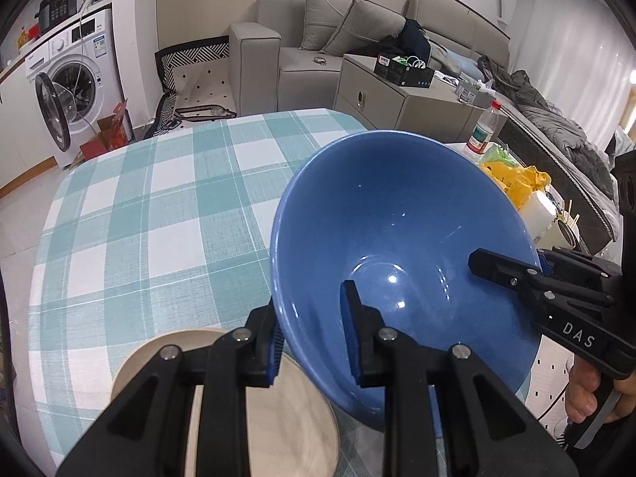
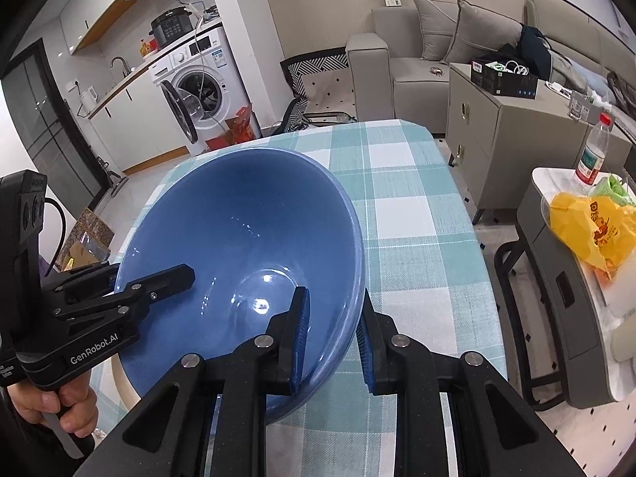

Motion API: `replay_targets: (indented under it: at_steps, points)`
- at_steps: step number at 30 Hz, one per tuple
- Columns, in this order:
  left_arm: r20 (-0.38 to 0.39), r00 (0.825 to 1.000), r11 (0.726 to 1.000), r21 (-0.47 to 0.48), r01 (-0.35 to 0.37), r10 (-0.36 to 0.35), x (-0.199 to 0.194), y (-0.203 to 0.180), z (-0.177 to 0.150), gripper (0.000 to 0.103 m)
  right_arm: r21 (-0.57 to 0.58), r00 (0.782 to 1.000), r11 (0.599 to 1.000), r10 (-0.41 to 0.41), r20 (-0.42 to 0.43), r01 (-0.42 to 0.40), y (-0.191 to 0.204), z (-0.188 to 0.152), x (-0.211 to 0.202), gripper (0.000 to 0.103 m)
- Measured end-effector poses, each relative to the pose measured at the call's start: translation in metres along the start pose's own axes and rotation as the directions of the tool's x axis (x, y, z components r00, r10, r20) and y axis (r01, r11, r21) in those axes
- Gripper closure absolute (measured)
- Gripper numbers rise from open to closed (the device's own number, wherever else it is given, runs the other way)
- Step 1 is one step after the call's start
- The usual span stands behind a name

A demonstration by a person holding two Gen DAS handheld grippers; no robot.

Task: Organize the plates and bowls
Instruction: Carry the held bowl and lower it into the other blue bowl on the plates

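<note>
both grippers point(image 1: 314, 342) point(image 2: 332, 342) clamp the blue bowl point(image 1: 397, 246) rim.

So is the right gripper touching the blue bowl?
Touching. In the right wrist view the right gripper pinches the blue bowl at its rim, one finger inside, one outside, blue pads against the wall.

Living rm w/ grey sofa point(image 1: 318, 39) by beige wall, grey cabinet point(image 2: 497, 139), open washing machine point(image 2: 198, 87) at left, bench point(image 1: 159, 198) in teal-check cloth, pale floor.
</note>
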State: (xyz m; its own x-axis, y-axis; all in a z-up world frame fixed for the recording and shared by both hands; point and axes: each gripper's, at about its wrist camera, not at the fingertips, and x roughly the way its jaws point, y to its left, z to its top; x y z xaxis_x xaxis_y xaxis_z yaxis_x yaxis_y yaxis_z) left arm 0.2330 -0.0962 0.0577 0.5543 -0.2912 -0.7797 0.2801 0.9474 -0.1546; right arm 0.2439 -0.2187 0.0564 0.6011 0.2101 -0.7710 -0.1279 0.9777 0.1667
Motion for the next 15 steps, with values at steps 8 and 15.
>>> replay_targets:
  at_steps: [8,15]
  points:
    - [0.03,0.999,0.999,-0.021,-0.036,0.036,-0.028,0.007,-0.004,0.079,-0.032,1.0,0.999,0.019,0.016,-0.018,0.021,0.0,-0.014,0.08]
    - [0.048,0.996,0.995,-0.06,-0.078,0.081,-0.053,0.028,-0.022,0.079,-0.089,0.999,0.995,0.053,0.015,-0.051,0.056,-0.004,-0.021,0.08]
